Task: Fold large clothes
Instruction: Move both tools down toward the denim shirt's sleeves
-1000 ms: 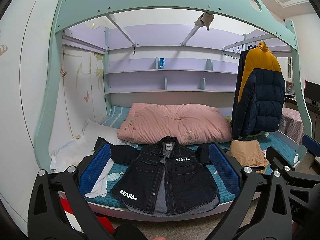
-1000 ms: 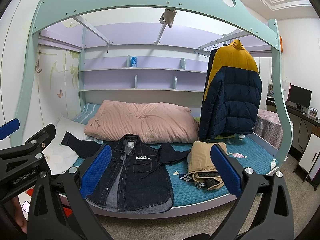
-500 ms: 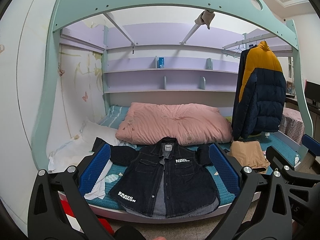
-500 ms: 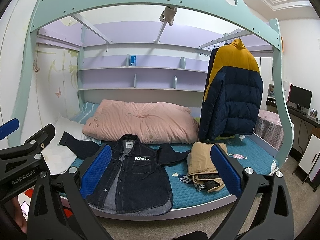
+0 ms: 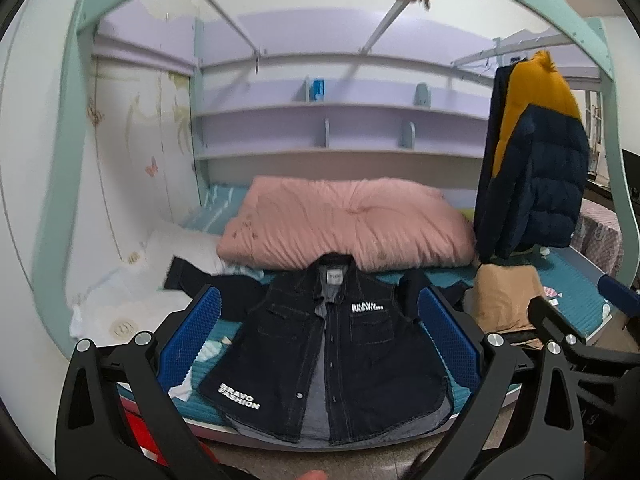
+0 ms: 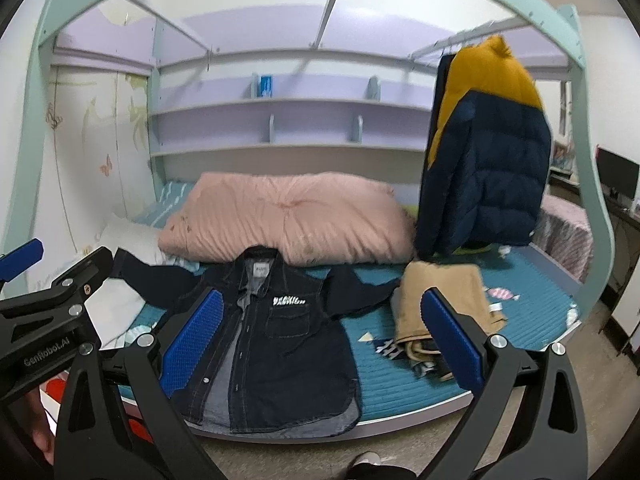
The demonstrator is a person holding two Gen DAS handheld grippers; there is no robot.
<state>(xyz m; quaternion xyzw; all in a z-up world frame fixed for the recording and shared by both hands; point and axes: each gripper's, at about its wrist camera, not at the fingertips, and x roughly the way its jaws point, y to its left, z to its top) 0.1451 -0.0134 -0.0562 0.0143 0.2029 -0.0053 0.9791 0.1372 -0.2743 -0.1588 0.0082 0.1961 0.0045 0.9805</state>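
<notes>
A: Change since a second ago?
B: Both views have closed in on the bed; the denim jacket looms larger, lying flat at the near edge, sleeves spread.
A: Fingers?
B: Left gripper and right gripper spread wide, empty. Approach only; folding not begun.

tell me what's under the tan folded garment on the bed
Under the tan garment, dark and striped fabric pokes out at its near edge, resting on the teal bed cover. How far that fabric extends beneath is hidden.
</notes>
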